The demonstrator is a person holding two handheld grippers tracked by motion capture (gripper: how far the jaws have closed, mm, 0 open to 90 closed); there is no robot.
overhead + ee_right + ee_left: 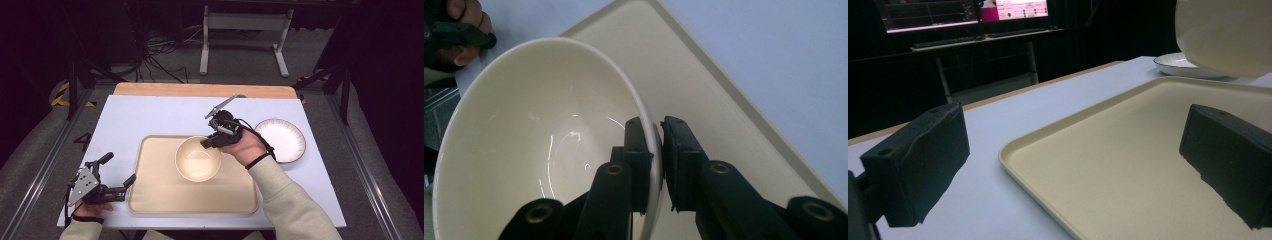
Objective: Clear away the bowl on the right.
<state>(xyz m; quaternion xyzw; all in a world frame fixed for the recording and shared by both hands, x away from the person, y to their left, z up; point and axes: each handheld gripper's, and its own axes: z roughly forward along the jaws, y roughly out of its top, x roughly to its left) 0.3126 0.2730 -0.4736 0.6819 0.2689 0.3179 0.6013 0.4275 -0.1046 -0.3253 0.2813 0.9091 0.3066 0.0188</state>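
one bowl [539, 150] rim between right tongs [658, 145].

- Cream round bowl [198, 158], centre of the high view: glazed ceramic look, glossy, sharp highlights inside.
- Beige rectangular tray [155, 195], lower centre: matt plastic look, finely speckled.
- White round plate with dark rim [280, 140], right: glossy glaze.
- Pale blue-white tabletop [135, 117]: smooth, matt; bare wood strip [200, 90] along the top edge.
- Right gripper [658, 145] pads: black, matt, rubbery.
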